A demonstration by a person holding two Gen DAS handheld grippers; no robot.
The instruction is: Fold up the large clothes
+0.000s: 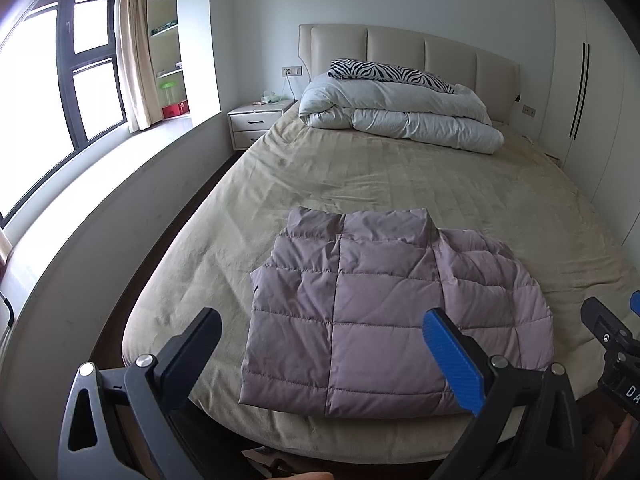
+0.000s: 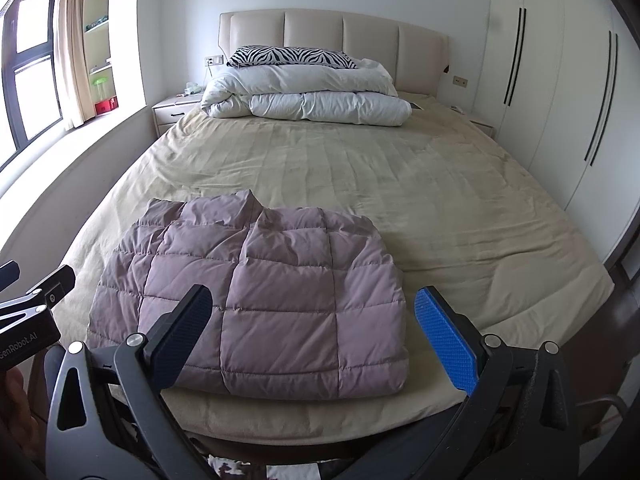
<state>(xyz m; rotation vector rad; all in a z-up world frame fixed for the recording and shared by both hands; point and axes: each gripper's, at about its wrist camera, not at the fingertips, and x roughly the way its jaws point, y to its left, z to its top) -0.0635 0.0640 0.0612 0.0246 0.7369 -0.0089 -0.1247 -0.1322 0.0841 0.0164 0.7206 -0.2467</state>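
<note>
Jacket (image 1: 384,312) sits at the foot of the bed (image 1: 400,176), sleeves looking tucked already. I've got both hand-held grippers, left (image 1: 324,344) and right (image 2: 316,320), spread apart, empty. Next I'd grab the hem and fold it toward the collar.

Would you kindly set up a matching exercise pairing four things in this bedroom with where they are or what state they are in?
Things:
1. puffer jacket
2. white duvet
3. zebra pillow
4. left claw

Places or states:
A. on top of the duvet
B. open, holding nothing
C. folded at the foot of the bed
D. bundled by the headboard

Pairs: 1-C, 2-D, 3-A, 4-B
</note>
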